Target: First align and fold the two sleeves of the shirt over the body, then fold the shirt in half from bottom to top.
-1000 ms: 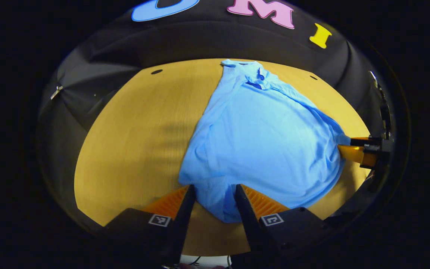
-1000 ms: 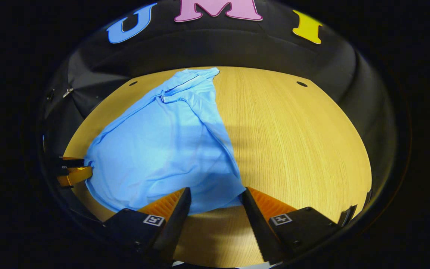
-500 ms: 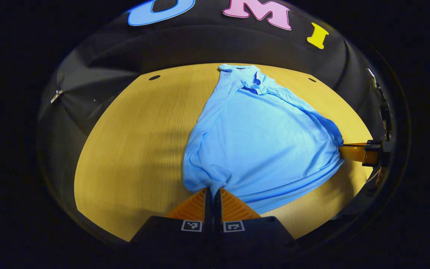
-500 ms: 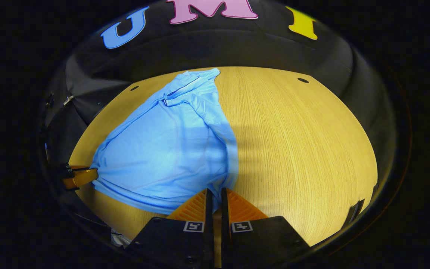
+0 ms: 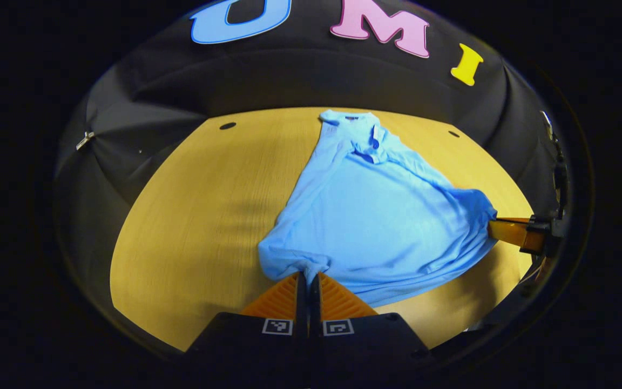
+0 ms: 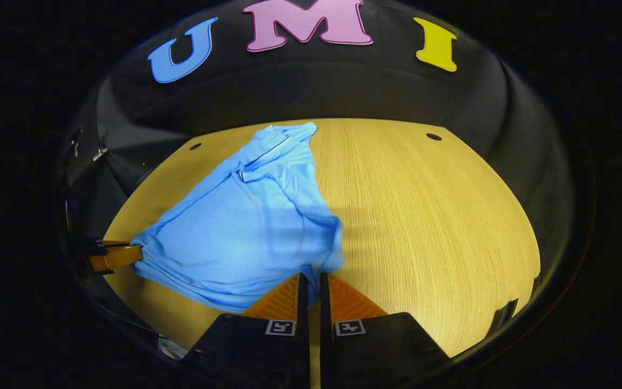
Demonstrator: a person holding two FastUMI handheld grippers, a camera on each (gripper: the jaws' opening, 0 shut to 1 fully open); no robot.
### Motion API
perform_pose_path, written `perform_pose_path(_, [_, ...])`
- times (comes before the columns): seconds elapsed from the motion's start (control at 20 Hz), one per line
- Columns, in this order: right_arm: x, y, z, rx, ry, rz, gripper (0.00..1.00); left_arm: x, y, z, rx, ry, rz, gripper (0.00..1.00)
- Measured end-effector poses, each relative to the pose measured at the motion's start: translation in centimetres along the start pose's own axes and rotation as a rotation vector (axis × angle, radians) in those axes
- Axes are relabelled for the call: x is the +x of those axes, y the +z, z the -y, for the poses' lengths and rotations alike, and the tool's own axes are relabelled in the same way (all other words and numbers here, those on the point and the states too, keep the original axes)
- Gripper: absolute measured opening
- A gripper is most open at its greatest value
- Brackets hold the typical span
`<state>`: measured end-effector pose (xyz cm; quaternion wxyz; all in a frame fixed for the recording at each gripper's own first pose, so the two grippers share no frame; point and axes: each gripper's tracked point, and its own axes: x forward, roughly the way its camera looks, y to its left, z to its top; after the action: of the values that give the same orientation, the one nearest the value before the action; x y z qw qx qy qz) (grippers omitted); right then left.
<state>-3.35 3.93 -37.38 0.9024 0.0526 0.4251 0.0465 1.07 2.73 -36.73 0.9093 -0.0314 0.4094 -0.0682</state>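
Observation:
A light blue polo shirt (image 5: 376, 216) (image 6: 246, 221) lies on the wooden table, collar at the far end, sleeves folded in over the body. My left gripper (image 5: 309, 275) is shut on the shirt's bottom hem at one corner. My right gripper (image 6: 314, 275) is shut on the hem at the other corner. Both corners are raised off the table and the hem sags between them. The right gripper also shows at the right edge of the left gripper view (image 5: 497, 227), and the left gripper at the left edge of the right gripper view (image 6: 133, 253).
The round wooden table (image 5: 197, 216) (image 6: 430, 216) has small dark holes near its far edge (image 5: 228, 125) (image 6: 433, 136). Black cloth walls the booth behind it.
Both grippers went from open around the hem to shut on it. Since then they have lifted the hem corners and carried them a little towards the collar, bunching the lower shirt.

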Motion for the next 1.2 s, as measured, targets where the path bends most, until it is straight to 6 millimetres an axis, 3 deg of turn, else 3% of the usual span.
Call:
perform_pose_path(0.3, [1.8,7.3,0.9,0.036,-0.016,0.124,0.12,0.8,8.6,0.5,-0.018,-0.001,0.146,0.06])
perform_pose_path(0.75, [7.8,19.1,1.3,0.038,-0.029,0.289,0.12,6.3,21.2,0.0,-0.062,0.028,0.315,0.06])
perform_pose_path(0.85, [9.4,20.9,1.5,0.035,-0.032,0.309,0.12,7.7,23.9,-0.5,-0.070,0.042,0.353,0.11])
perform_pose_path(0.9, [10.2,21.6,1.6,0.036,-0.034,0.319,0.12,8.5,25.1,-0.5,-0.070,0.047,0.371,0.06])
perform_pose_path(1.2, [15.4,26.0,2.2,0.053,-0.043,0.365,0.12,13.7,32.3,-0.7,-0.022,0.073,0.440,0.06])
